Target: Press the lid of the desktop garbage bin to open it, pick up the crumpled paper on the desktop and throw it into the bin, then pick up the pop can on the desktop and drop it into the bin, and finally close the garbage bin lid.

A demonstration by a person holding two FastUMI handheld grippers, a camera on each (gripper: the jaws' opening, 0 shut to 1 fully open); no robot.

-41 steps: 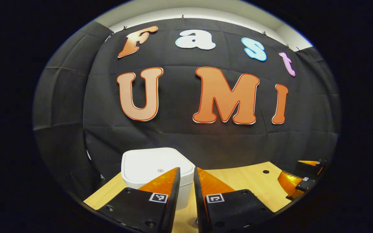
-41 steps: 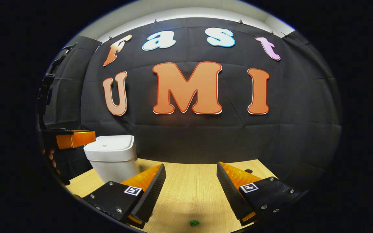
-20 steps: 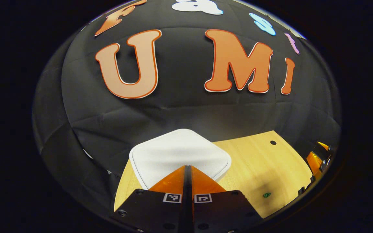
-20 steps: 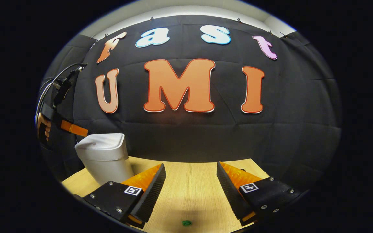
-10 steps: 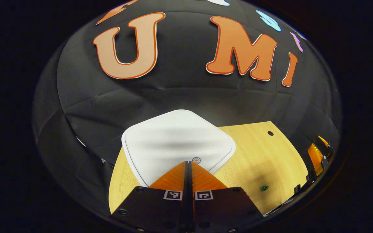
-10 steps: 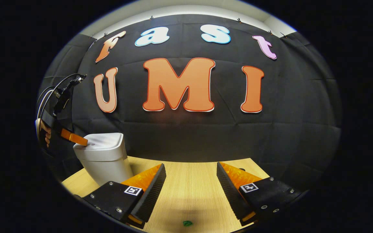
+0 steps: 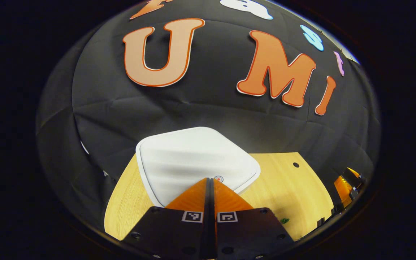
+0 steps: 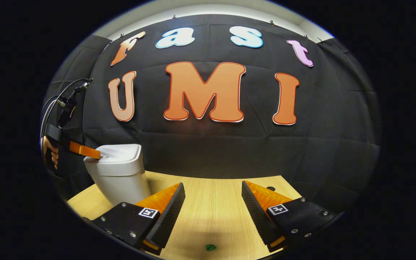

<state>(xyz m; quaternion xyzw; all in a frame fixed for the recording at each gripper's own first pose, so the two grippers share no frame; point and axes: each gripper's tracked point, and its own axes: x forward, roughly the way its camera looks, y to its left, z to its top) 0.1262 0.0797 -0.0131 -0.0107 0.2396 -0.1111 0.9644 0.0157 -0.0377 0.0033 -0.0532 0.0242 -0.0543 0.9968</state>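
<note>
L tool (image 7: 209,179) clenched, now down w/ tips on lid (image 7: 193,159) by its dot; lid not yet open. R tool (image 8: 211,198) released, idle over counter (image 8: 211,213).

The bin (image 8: 118,173) looks like smooth matt white plastic; the desktop (image 8: 211,213) is pale wood grain.

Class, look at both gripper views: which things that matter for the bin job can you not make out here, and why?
- Contact: in the left gripper view, the shut left tool hides whether its tips press the garbage bin lid.
- Small green scrap on the desk, right gripper view: too small to identify.
- Bin interior: hidden by the lid.
</note>
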